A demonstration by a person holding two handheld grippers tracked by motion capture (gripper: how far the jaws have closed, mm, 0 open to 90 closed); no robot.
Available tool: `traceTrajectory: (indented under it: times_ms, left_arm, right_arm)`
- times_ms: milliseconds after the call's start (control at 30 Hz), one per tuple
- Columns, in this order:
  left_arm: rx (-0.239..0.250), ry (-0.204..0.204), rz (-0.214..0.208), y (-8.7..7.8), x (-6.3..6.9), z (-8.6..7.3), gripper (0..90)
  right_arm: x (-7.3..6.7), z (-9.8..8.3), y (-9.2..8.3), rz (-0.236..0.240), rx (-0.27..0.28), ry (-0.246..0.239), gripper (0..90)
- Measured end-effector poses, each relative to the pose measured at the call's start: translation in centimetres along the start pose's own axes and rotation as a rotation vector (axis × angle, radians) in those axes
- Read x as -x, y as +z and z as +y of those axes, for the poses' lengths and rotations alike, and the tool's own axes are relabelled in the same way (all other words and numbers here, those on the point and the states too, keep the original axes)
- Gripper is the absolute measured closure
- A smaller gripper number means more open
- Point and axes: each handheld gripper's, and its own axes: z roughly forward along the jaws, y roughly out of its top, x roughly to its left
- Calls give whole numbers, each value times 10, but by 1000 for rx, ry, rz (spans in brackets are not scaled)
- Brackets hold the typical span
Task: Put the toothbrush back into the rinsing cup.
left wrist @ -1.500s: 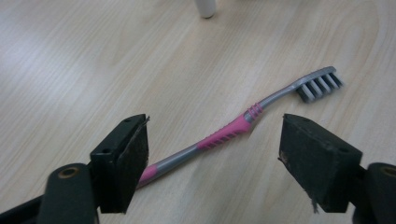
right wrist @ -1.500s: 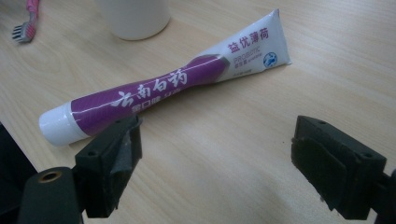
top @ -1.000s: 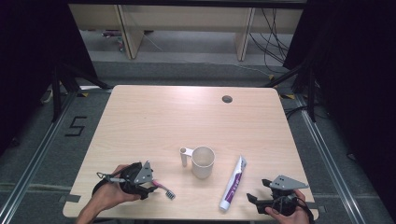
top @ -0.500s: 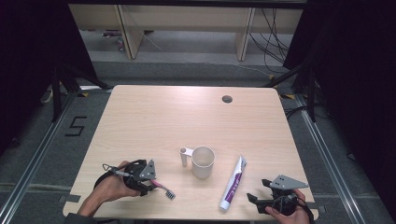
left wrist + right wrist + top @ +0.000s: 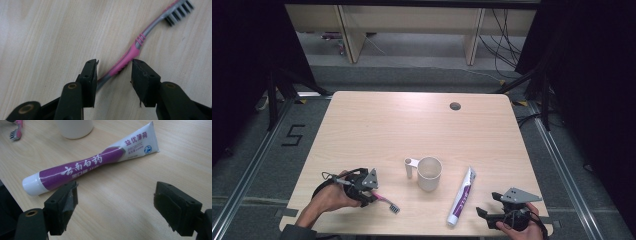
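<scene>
Left gripper (image 5: pixel 114 72), jaws just closing but not yet gripping, straddles the toothbrush (image 5: pixel 140 43) handle, which runs diagonally between them toward the bristles.

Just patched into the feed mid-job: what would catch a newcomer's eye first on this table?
The pink and grey toothbrush at the table's near left, lying flat between the jaws of the left gripper, which have just been closing around its handle without yet clamping it. Right of it stands a cream mug, then a purple and white toothpaste tube, with the open right gripper waiting just beside it.
</scene>
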Motion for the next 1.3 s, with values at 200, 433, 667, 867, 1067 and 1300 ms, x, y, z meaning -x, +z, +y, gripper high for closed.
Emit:
traceTrajectory:
  times_ms: [200, 433, 667, 867, 1067, 1300]
  left_arm:
    - [-13, -18, -18, 1, 1, -1, 589]
    - [-54, -28, -48, -1, 4, 0, 675]
    - [-115, -56, -74, -1, 5, 7, 758]
    - [-151, -92, -87, 0, 6, 12, 795]
    - [-190, -104, -99, 1, 5, 17, 814]
    - [-232, -126, -87, 4, 5, 24, 823]
  right_arm:
    - [0, 0, 0, 5, -4, 8, 207]
    - [0, 0, 1, 2, -3, 1, 209]
    - [0, 0, 1, 2, -5, 1, 210]
    - [0, 0, 0, 5, -9, -1, 210]
    - [-1, 0, 1, 12, -17, 3, 211]
    - [0, 0, 2, 14, -19, -5, 216]
